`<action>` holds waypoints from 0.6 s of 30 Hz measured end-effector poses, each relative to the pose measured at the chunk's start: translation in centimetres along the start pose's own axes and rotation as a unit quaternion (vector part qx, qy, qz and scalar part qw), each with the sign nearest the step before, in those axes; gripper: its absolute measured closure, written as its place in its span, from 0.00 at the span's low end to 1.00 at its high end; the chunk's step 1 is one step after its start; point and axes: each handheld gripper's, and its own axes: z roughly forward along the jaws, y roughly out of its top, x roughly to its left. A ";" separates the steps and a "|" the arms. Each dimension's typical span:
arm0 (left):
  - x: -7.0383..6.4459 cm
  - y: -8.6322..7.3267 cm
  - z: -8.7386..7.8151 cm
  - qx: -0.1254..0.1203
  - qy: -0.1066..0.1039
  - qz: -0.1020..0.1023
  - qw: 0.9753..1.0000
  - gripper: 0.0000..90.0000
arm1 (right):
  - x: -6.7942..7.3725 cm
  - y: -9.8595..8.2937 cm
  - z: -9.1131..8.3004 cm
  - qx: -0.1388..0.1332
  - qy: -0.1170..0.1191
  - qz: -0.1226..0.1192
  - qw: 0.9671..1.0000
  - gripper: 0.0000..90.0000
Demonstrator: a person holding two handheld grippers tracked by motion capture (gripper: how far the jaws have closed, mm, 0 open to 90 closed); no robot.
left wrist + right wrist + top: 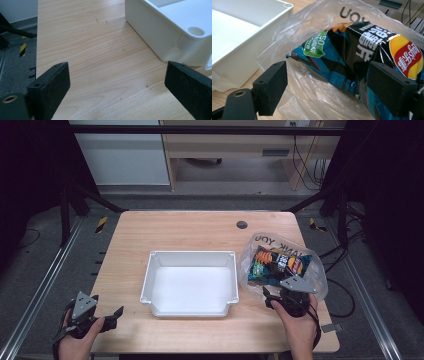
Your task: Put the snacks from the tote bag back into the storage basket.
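Observation:
A clear plastic bag (305, 270) printed with dark letters lies at the table's right, holding a black and blue chip packet (277, 262). My right gripper (279, 293) is at the bag's near edge, open. In the right gripper view its jaws stand wide to either side of the packet (367, 50) inside the bag (312, 22), and no pad presses on it. A white tray (192, 253) sits empty at mid table. My left gripper (106, 306) is open at the near left corner, over bare wood, with the tray's corner (155, 32) ahead on its right.
The wooden table (200, 227) has a dark round grommet (242, 224) near its far edge. The tray's wall (242, 57) stands just left of the bag. Dark frame posts and cables flank the table, with floor beyond its left edge (17, 57).

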 end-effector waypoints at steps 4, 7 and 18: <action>0.1 -0.1 0.0 -0.002 -0.006 -0.006 1.000 0.06 | -0.3 -0.1 0.0 0.000 -0.006 0.006 1.000 0.19; 0.2 -0.2 -0.1 -0.003 -0.006 -0.011 1.000 0.06 | -0.6 -0.2 -0.1 0.000 -0.013 0.010 1.000 0.19; -0.4 0.0 0.2 0.009 -0.003 -0.003 1.000 0.08 | -1.7 0.1 0.1 0.025 0.008 -0.008 1.000 0.15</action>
